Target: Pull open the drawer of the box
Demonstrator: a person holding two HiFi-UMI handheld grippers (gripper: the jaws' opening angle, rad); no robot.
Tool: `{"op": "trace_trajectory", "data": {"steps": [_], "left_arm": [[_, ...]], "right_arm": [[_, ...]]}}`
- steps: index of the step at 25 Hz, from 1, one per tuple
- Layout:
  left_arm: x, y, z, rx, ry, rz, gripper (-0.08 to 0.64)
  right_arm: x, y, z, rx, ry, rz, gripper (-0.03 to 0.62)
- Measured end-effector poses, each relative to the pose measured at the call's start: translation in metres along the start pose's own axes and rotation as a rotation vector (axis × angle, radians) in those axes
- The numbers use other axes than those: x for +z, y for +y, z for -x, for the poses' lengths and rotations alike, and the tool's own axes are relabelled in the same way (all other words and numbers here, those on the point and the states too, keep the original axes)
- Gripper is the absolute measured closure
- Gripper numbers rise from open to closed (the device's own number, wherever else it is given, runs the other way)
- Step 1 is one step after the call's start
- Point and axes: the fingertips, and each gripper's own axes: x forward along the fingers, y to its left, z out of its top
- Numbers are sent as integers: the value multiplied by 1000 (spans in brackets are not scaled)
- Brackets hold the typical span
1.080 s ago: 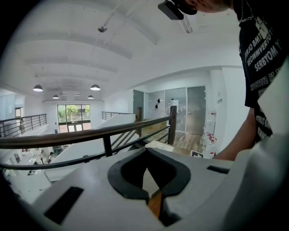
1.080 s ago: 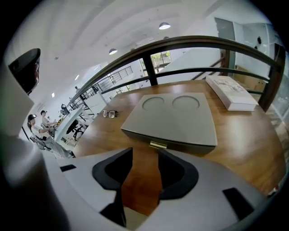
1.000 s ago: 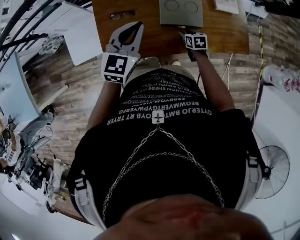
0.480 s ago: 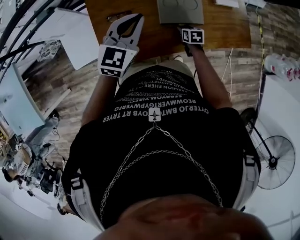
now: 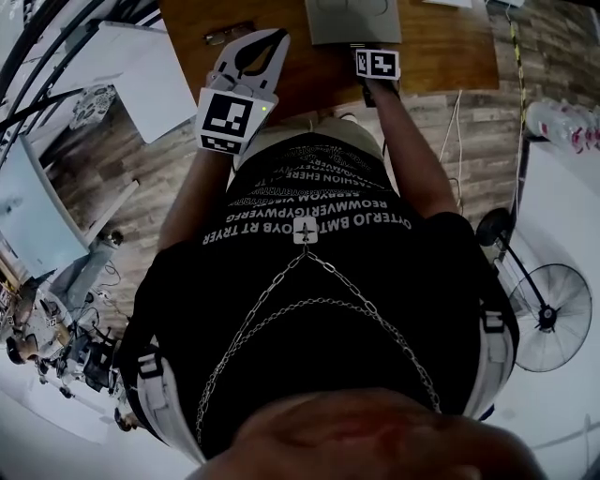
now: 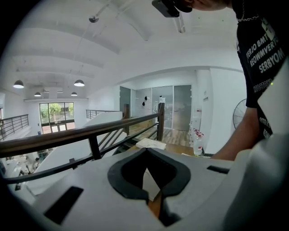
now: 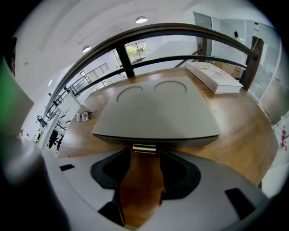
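Observation:
A flat grey box point(image 7: 158, 113) with two round recesses in its lid lies on the wooden table point(image 7: 244, 135). In the head view the box point(image 5: 352, 19) is at the top edge. A small brass drawer handle point(image 7: 144, 148) juts from its near face. My right gripper point(image 7: 143, 158) points steeply down at that face. Its jaws have just been opening; the handle sits at the gap between the tips, and neither pad presses on it. In the head view only its marker cube point(image 5: 377, 64) shows. My left gripper point(image 5: 279, 37) hovers shut and empty over the table's near left part.
A pair of glasses point(image 5: 230, 33) lies on the table left of the box. A white flat carton point(image 7: 212, 76) rests at the far right by a dark railing point(image 7: 180, 34). A floor fan point(image 5: 553, 319) stands to my right, and a white desk point(image 5: 141, 66) to my left.
The right gripper's marker cube has closed in on the box's near edge. The left gripper has shifted only slightly over the table's front.

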Motion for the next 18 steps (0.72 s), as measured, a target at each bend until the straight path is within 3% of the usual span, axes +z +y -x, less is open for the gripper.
{"op": "trace_trajectory", "data": {"steps": [4,8,18], "left_arm": [[1,-13,-2,9,3,0,555],[3,-31,2,18,10,-1,555],[-4,-72,28,73,44,7,555]], "right_arm": [[2,1,-6,-5,25,5,385],[0,-1,-10,-18,48,-3,425],[5,-10,-10,-19,55,37,420]]}}
